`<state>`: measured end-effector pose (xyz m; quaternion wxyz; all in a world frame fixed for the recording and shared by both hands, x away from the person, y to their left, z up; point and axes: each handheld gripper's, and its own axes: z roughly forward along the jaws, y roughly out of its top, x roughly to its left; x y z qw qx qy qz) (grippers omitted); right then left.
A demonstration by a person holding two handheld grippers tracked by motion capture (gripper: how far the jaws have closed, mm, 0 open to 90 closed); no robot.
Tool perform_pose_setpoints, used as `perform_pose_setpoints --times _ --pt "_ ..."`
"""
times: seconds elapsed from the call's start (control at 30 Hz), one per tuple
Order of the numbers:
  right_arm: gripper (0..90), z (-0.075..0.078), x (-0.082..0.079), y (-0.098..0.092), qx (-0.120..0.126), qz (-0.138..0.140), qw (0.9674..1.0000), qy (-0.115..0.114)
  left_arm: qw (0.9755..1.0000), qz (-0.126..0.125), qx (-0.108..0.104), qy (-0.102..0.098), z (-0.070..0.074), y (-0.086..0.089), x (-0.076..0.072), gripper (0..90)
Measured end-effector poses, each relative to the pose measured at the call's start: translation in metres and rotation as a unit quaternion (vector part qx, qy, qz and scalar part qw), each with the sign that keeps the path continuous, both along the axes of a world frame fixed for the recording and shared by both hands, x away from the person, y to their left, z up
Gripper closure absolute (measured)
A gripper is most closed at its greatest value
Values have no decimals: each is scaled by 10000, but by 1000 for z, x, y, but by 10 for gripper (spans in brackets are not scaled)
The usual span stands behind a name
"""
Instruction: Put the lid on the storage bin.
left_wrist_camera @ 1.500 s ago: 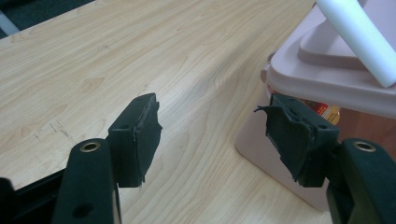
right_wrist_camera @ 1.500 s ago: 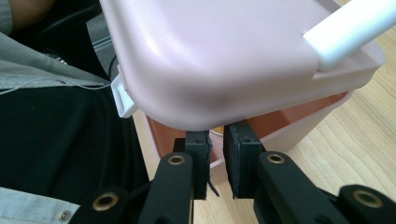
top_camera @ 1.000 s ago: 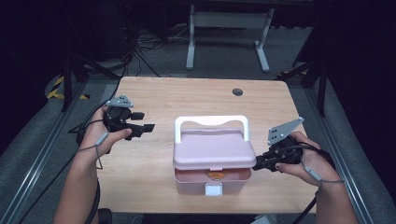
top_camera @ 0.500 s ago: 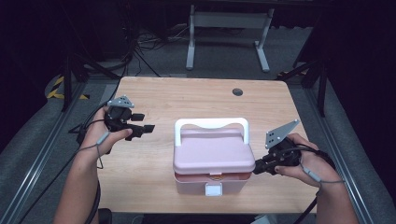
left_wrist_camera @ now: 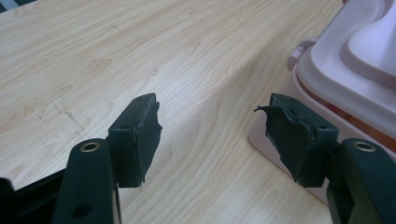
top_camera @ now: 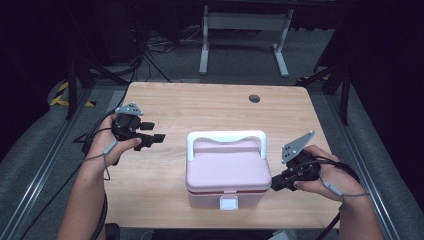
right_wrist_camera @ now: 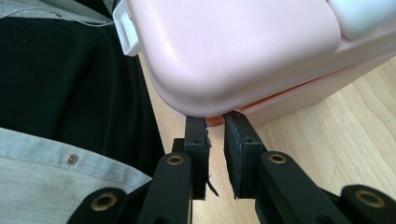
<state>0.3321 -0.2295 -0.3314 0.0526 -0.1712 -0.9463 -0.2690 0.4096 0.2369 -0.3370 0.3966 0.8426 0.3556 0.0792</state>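
Note:
A pink box (top_camera: 227, 170) with a white handle (top_camera: 226, 137) and a white front latch (top_camera: 229, 202) stands on the wooden table (top_camera: 200, 105), lid down. My right gripper (top_camera: 274, 184) is at the box's front right corner. In the right gripper view its jaws (right_wrist_camera: 215, 123) stand a narrow gap apart with nothing between them. Their tips sit just under the lid's edge at the seam of the box (right_wrist_camera: 233, 46). My left gripper (top_camera: 156, 131) hovers left of the box, apart from it. It is open (left_wrist_camera: 212, 126) over bare wood, with the box (left_wrist_camera: 355, 60) at the right.
A round cable hole (top_camera: 254, 98) sits in the table near its far edge. A metal stand (top_camera: 245, 30) is on the floor beyond the table. The person's grey sleeve (right_wrist_camera: 56, 177) and dark clothing lie below the table's front edge.
The right gripper has tilted and edged slightly toward the box's front right corner. The left gripper and the box have not moved.

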Motion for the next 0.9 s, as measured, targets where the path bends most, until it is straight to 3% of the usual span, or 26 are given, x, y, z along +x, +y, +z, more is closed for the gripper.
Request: perform_pose_setpoints --times 0.33,0.43,0.63,0.73,0.9 --pt "796 -2 -1 -1 -149 50 9998 123 10000 26 -10 44 -1 1 0 355" --pt "767 0 0 -4 102 -28 9998 185 10000 6 24 14 0 2 1 355" --pt "741 0 1 -7 180 -86 9996 205 10000 57 -32 8 -1 2 -1 355" --pt "699 5 2 -9 328 -111 9994 87 9999 90 -57 27 -2 4 -3 353" --pt "604 11 9 -15 771 -373 9961 -199 9998 178 -62 33 -4 10 -6 350"
